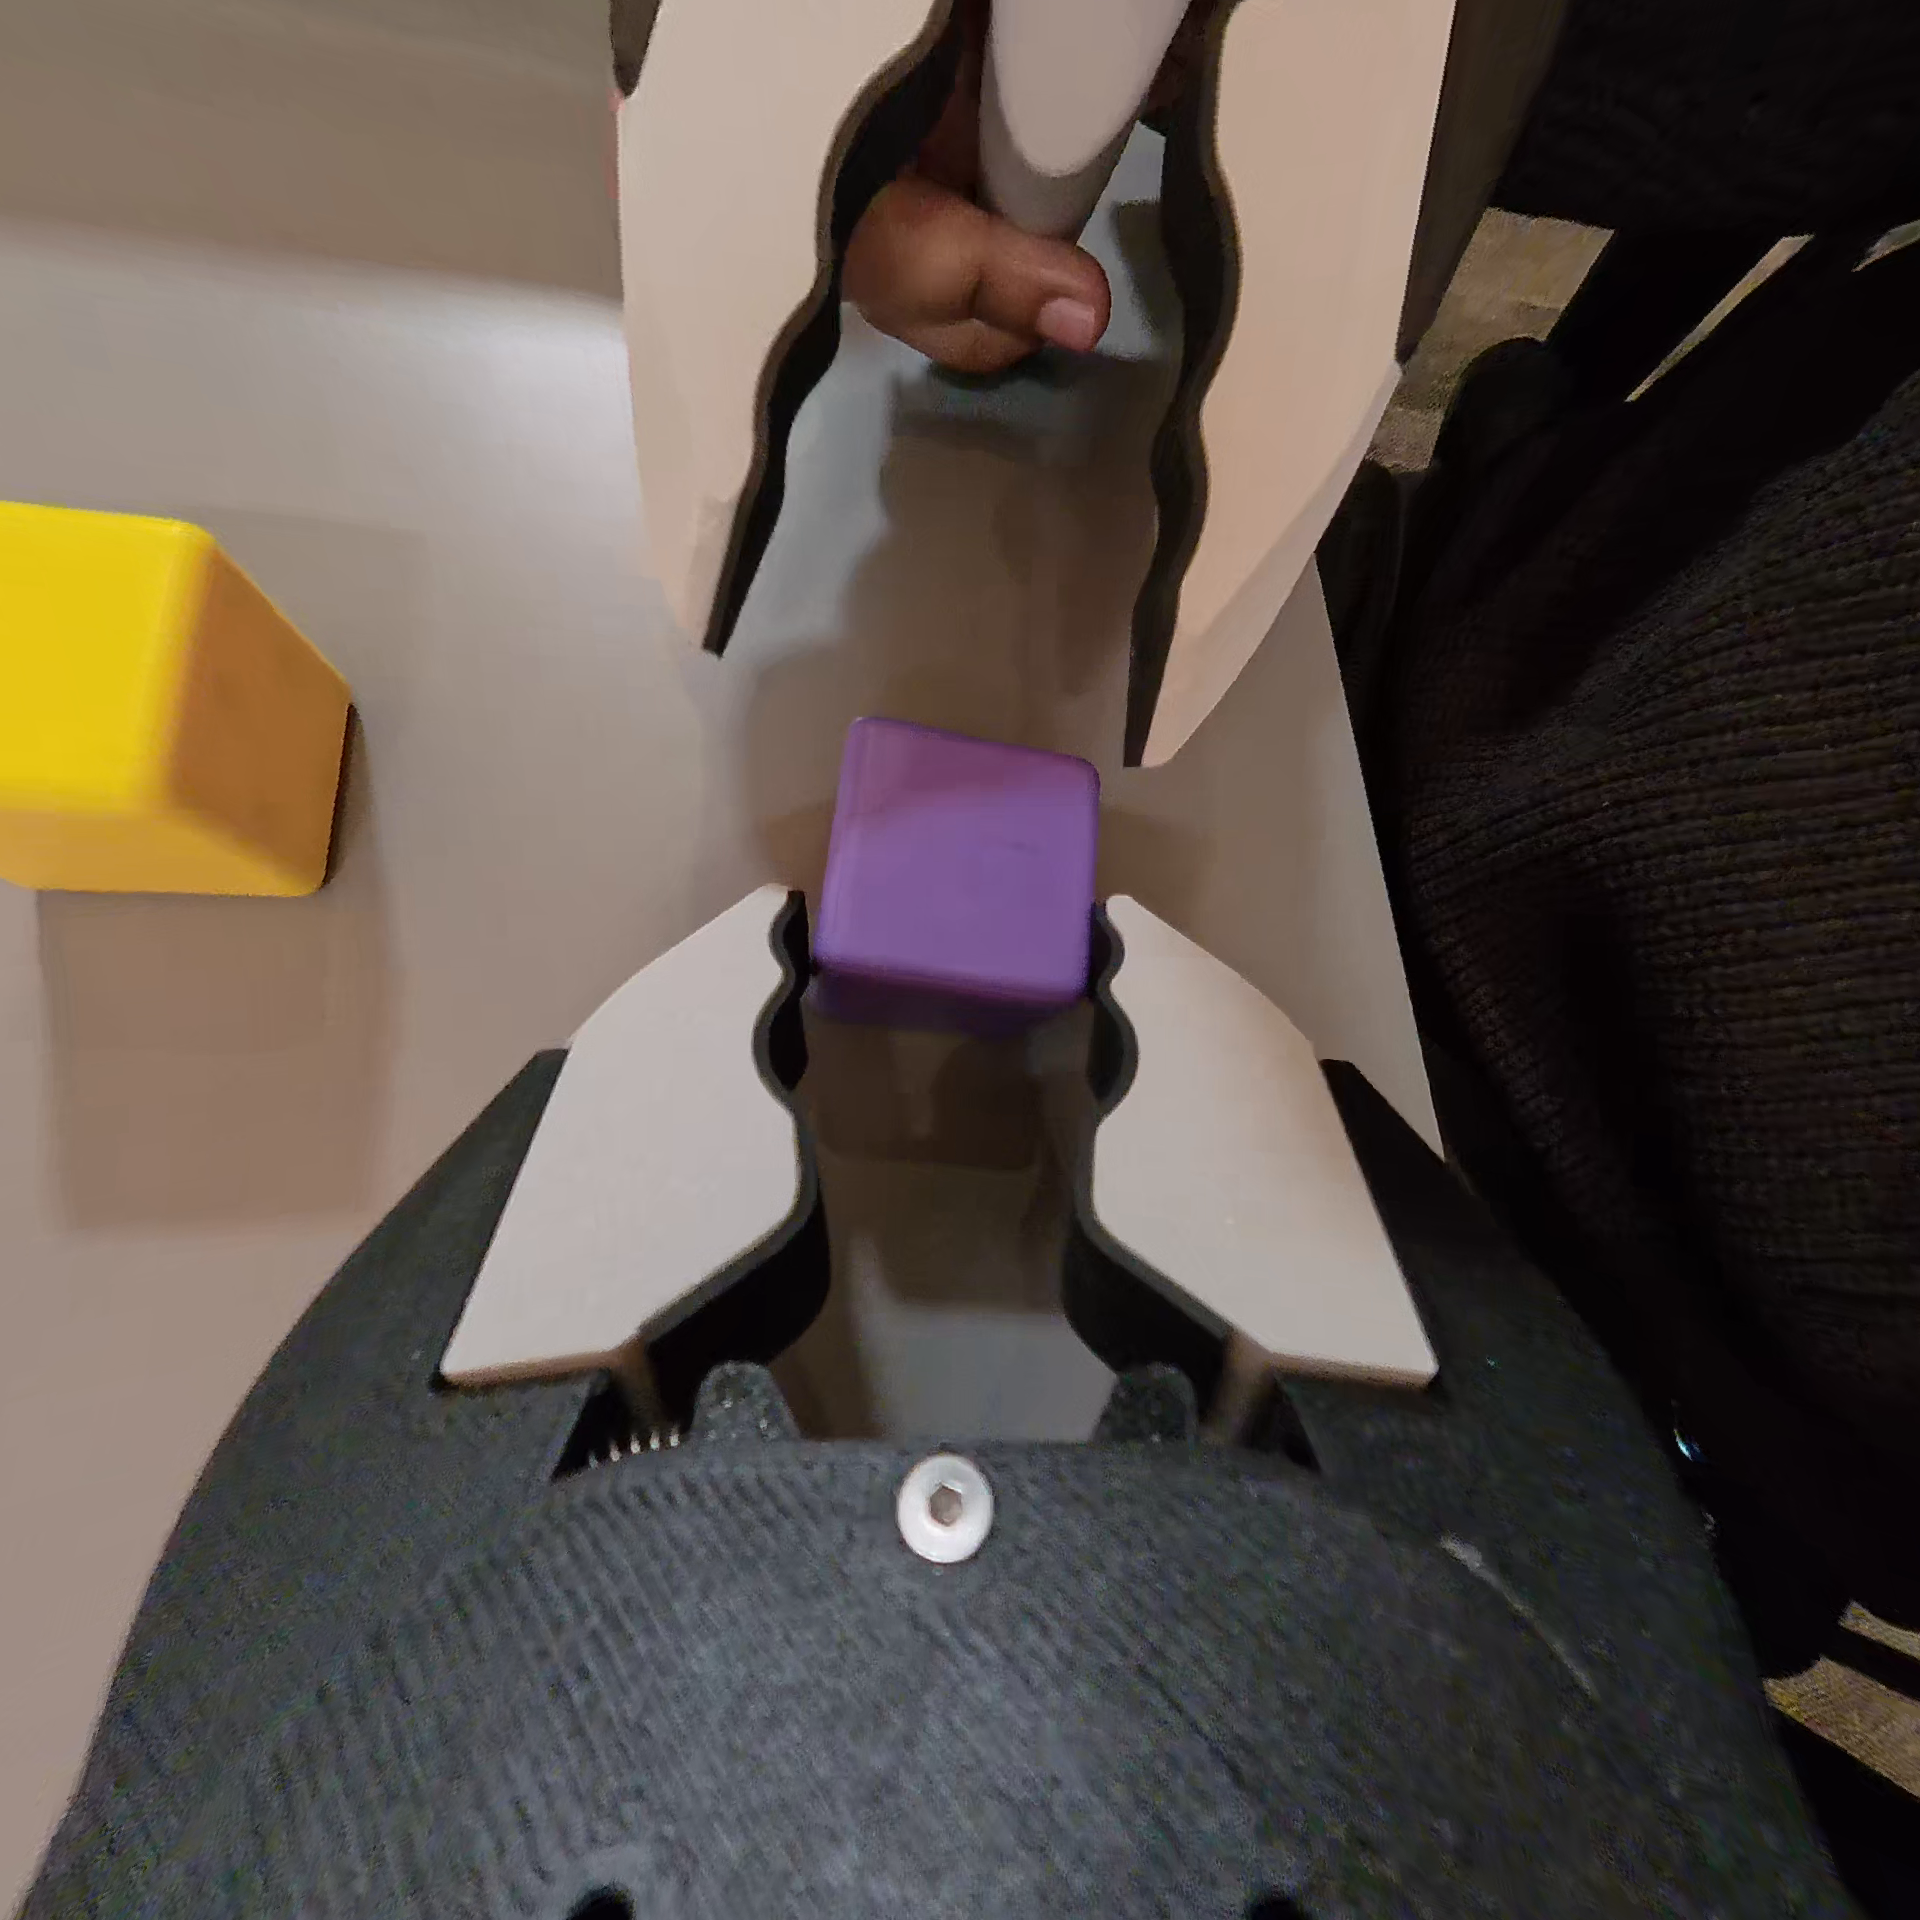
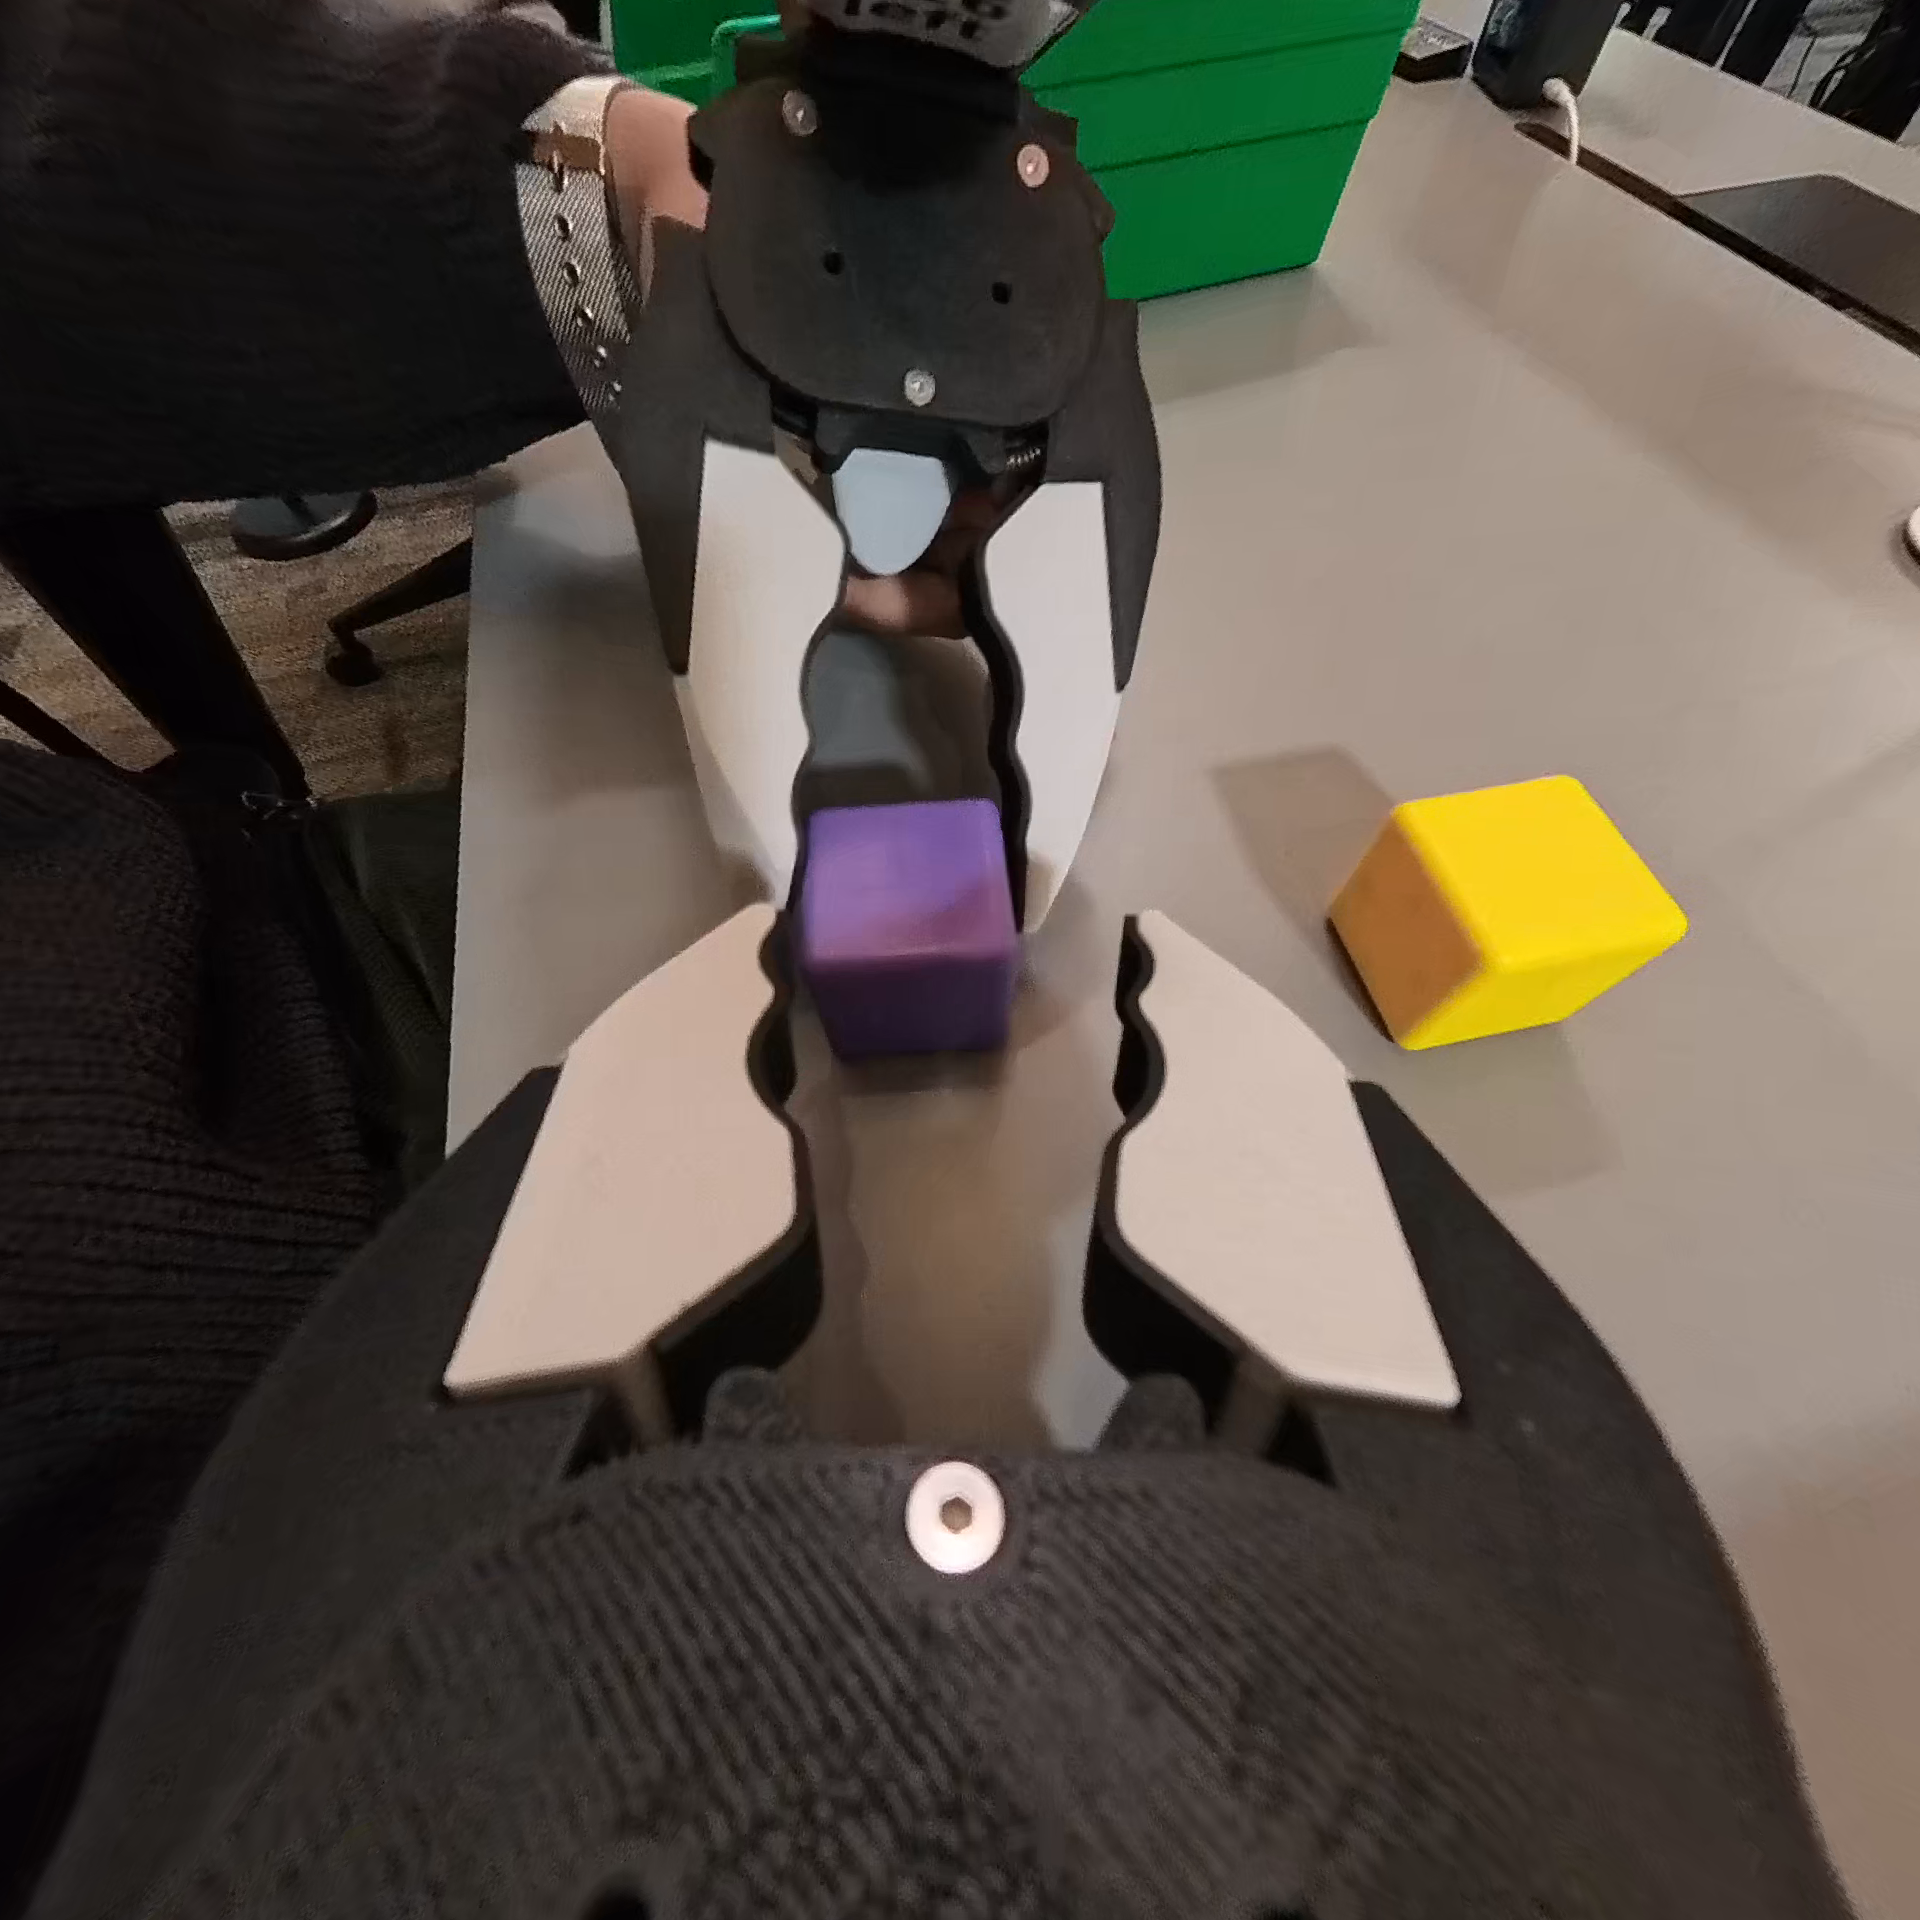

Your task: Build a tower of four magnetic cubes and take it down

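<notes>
My left gripper (image 1: 951,935) points forward and down at the table (image 1: 312,1039), tips clamped on the purple cube (image 1: 956,883), one fingertip on each side face. My right gripper (image 2: 951,935) faces it head-on from the opposite side, also angled down. Its jaws stand apart: the left fingertip (image 2: 764,935) sits at the cube's side, and the other tip is clear of it with a gap showing.

The purple cube rests near the table edge, between the two pairs of tips. It is a cube, so it has no long axis. Its top face is up, slightly rotated relative to my right gripper. It has rounded edges and a smooth matte surface.

A yellow cube (image 2: 1507,914) sits apart to the side on the table. It is bigger, with a glossy yellow top and one side face that looks orange-brown.

The fingers are flat pale plates with wavy black inner edges on a black textured body. The table is a smooth grey-beige. Green bins (image 2: 1226,135) stand at the far end. A dark knit sleeve (image 2: 260,239) shows behind the left gripper.
</notes>
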Available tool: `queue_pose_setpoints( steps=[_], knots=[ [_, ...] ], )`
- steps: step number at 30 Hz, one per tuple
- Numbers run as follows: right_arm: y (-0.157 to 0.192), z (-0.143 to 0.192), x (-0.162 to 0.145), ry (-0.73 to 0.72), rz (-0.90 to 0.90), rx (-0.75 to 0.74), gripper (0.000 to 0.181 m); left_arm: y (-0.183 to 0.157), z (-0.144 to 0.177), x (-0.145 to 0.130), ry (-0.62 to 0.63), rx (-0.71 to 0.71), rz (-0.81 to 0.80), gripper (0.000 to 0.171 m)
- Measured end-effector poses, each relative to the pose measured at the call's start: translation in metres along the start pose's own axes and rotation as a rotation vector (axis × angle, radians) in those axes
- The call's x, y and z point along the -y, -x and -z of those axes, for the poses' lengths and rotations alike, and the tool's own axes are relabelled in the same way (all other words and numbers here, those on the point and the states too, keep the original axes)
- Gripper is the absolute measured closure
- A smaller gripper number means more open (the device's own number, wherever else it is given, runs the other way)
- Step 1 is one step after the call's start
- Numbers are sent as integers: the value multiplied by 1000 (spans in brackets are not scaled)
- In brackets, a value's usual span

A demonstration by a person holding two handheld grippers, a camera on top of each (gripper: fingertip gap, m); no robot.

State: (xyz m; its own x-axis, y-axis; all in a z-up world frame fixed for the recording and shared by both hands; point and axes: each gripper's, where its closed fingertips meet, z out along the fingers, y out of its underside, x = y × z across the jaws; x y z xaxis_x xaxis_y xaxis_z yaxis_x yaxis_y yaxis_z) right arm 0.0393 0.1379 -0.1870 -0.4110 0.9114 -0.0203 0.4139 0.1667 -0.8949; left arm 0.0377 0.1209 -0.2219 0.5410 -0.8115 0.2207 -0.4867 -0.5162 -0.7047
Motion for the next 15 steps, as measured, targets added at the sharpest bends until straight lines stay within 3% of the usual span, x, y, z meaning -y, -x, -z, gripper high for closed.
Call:
queue_pose_setpoints(
  steps=[15],
  knots=[
    [-5, 1, -4, 16, -32, -23, 124, 6, 6, 0, 1, 27, -20, 120]
  ],
)
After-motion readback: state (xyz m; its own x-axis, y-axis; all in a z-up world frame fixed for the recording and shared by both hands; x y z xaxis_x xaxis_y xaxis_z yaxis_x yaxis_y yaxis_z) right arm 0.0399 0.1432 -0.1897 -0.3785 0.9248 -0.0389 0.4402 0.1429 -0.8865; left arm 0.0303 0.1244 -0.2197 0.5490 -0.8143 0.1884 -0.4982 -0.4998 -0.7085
